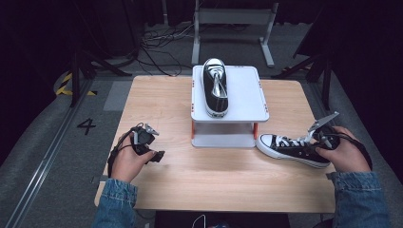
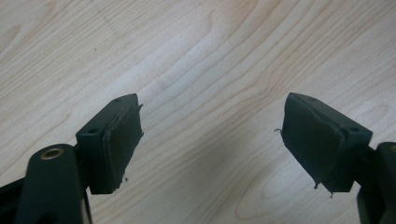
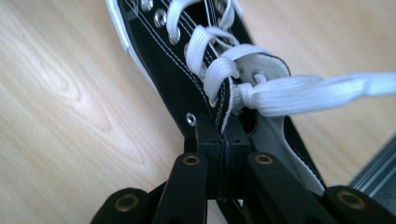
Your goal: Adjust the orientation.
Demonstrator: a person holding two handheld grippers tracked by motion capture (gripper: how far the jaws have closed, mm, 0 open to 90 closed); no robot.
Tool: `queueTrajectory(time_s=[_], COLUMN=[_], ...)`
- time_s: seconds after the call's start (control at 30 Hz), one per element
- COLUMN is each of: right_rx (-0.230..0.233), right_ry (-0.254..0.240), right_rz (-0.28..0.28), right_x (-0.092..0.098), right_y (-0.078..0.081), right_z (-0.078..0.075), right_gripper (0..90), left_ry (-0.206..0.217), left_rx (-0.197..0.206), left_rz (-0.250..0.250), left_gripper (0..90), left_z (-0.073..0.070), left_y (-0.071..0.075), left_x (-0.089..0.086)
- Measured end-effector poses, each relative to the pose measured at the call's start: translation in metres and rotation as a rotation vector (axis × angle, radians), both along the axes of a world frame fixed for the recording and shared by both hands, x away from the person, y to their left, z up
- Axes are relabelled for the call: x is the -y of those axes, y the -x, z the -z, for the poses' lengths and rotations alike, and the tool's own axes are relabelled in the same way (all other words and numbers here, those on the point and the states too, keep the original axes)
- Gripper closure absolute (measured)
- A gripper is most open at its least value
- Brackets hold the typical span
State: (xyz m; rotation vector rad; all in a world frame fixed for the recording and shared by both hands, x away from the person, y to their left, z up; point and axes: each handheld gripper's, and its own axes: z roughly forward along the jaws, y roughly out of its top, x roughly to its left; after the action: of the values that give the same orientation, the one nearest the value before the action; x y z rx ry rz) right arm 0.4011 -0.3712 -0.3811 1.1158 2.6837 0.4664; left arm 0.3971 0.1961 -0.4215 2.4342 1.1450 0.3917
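1. High view: table (image 1: 190,175) evenly lit from above, surroundings fall to near black; soft, slightly grainy.
2. Left gripper view: bright, flat light, wood grain sharp, faint shadows.
3. Right gripper view: sneaker (image 3: 187,79) laces overexposed, edges blurred.

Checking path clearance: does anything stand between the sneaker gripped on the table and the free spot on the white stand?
Nothing visible does. The right gripper is shut on the black canvas sneaker, and the white stand has bare space right of the second black sneaker.

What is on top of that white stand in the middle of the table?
One black sneaker lies on the white stand, toe pointing away. Its sole and the surface beneath it are covered.
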Motion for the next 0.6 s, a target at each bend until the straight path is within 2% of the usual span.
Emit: queueTrajectory(time_s=[0.13,0.17,0.23,0.3,0.33,0.37,0.4,0.43,0.5,0.6], right_rx=[0.066,0.077,0.110,0.081,0.053,0.006,-0.016,-0.045,-0.087,-0.101], right_ry=[-0.016,-0.016,-0.021,-0.018,-0.045,-0.072,-0.076,-0.120,-0.155,-0.147], right_rz=[0.106,0.133,0.210,0.241,0.239,0.227,0.229,0.238,0.214,0.182], right_x=[0.003,0.003,0.005,0.001,-0.002,-0.004,-0.006,-0.009,-0.019,-0.032], right_y=[0.008,0.009,0.010,0.008,0.007,0.006,0.007,0.008,0.008,0.008], right_z=[-0.014,-0.015,-0.015,-0.008,-0.005,-0.002,-0.001,0.000,0.003,0.005], right_gripper=[89.3,89.3,89.2,89.1,88.9,88.7,88.4,87.5,85.5,84.1], left_ry=[0.003,0.001,0.015,0.009,0.010,0.013,0.007,0.013,0.009,0.010], left_rx=[-0.004,0.004,-0.005,-0.001,-0.003,0.003,0.000,0.000,-0.002,-0.006], left_rz=[0.017,0.025,0.023,0.031,0.032,0.035,0.040,0.034,0.038,0.038], left_gripper=[20.6,20.6,20.6,20.6,20.6,20.6,20.6,20.6,20.5,20.7], left_z=[0.001,0.001,0.001,0.000,0.000,0.000,0.000,0.000,0.001,0.000], left_y=[-0.005,-0.007,-0.008,-0.010,-0.010,-0.011,-0.011,-0.011,-0.012,-0.012], left_x=[0.007,0.009,0.012,0.014,0.015,0.016,0.016,0.017,0.017,0.018])
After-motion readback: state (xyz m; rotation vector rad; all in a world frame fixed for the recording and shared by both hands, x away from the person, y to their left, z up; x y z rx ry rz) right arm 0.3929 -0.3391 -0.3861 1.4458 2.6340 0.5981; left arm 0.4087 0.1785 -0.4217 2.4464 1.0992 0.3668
